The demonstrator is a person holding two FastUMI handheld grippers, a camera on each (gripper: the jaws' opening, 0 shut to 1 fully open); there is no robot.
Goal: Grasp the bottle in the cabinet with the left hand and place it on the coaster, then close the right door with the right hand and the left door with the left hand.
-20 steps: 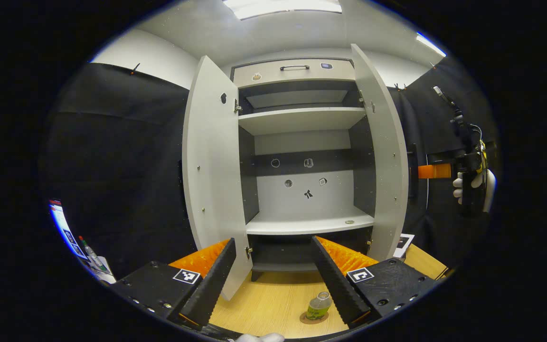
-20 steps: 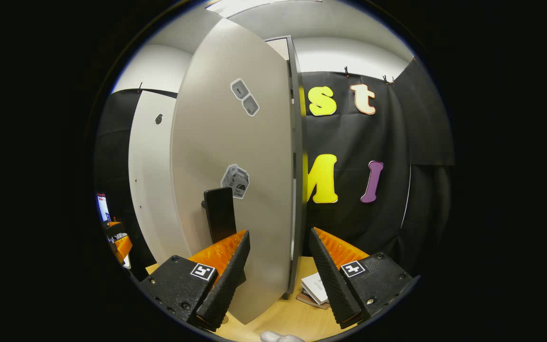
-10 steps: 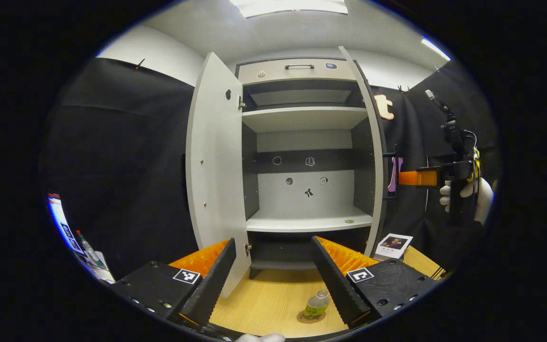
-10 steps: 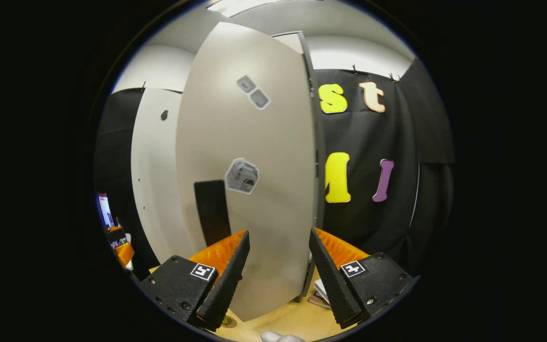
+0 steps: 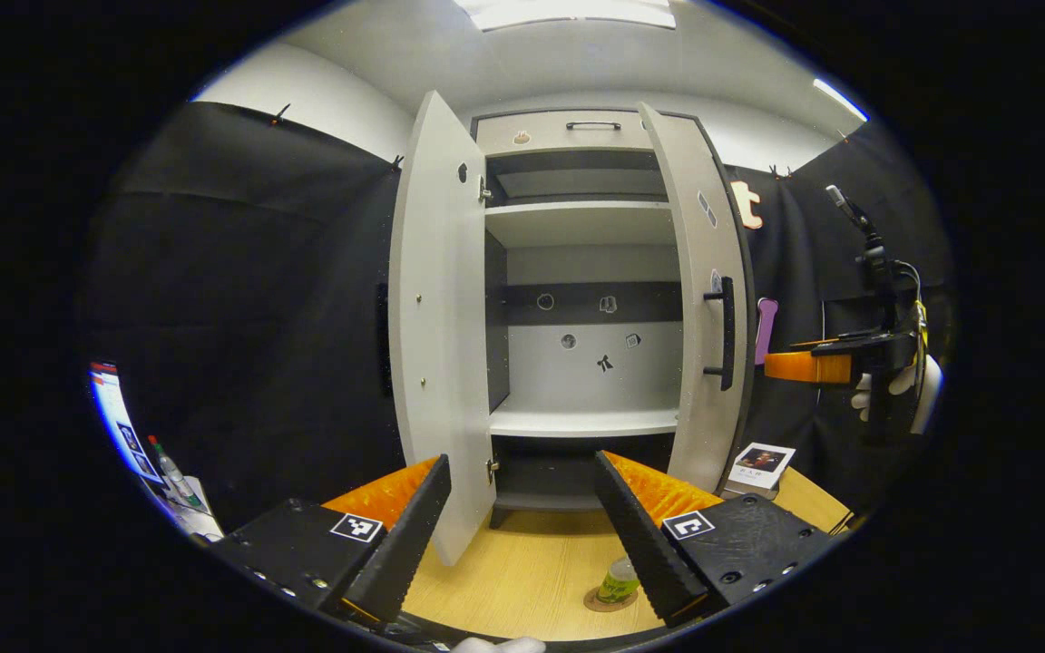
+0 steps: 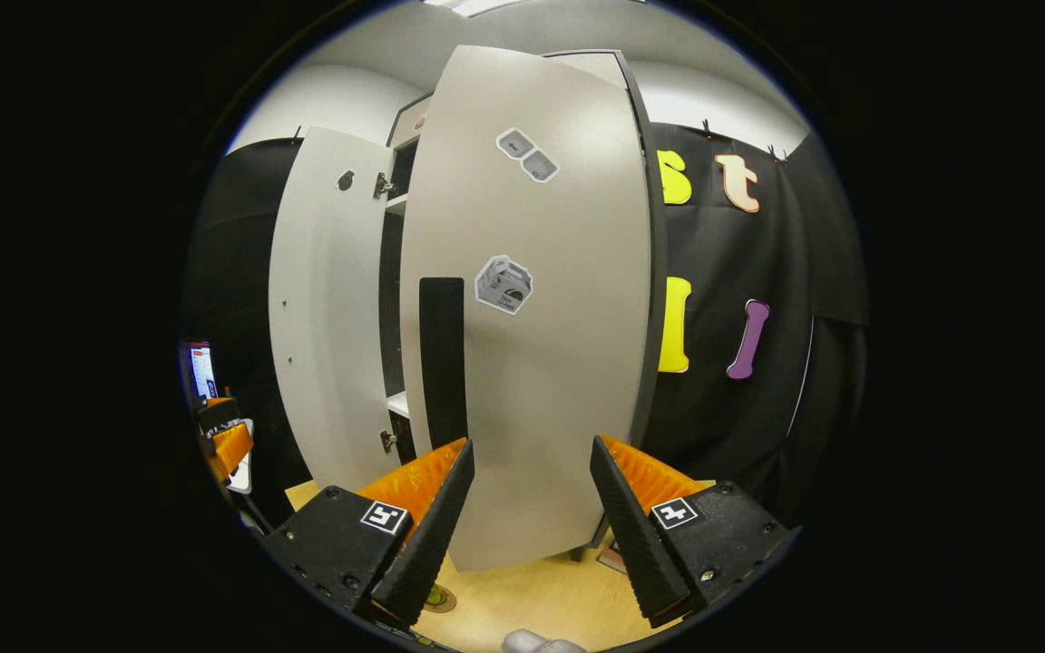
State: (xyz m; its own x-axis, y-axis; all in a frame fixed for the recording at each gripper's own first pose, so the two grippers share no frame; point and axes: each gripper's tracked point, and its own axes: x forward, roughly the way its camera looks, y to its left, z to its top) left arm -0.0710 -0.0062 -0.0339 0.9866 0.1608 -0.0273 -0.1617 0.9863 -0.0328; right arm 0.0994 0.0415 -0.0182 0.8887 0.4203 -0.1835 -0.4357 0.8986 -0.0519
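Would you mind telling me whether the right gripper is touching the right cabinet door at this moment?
Apart. In the left gripper view, black cloth shows between the right gripper and the right door, with its handle untouched.

A light wooden tabletop [image 5: 522, 580] is carrying the scene, with a tall grey cabinet [image 5: 577, 136] standing on it toward the back. In front of the cabinet, a round coaster [image 5: 597, 602] is lying flat on the wood, and a bottle [image 5: 618, 580] with a green label is standing upright on it. Beside the cabinet's right side, a small white booklet [image 5: 760, 461] with a dark picture is sitting on something near the table's far right edge. In the right gripper view, the same tabletop [image 6: 541, 603] is showing below the cabinet, with the coaster [image 6: 438, 599] lying at its lower left.
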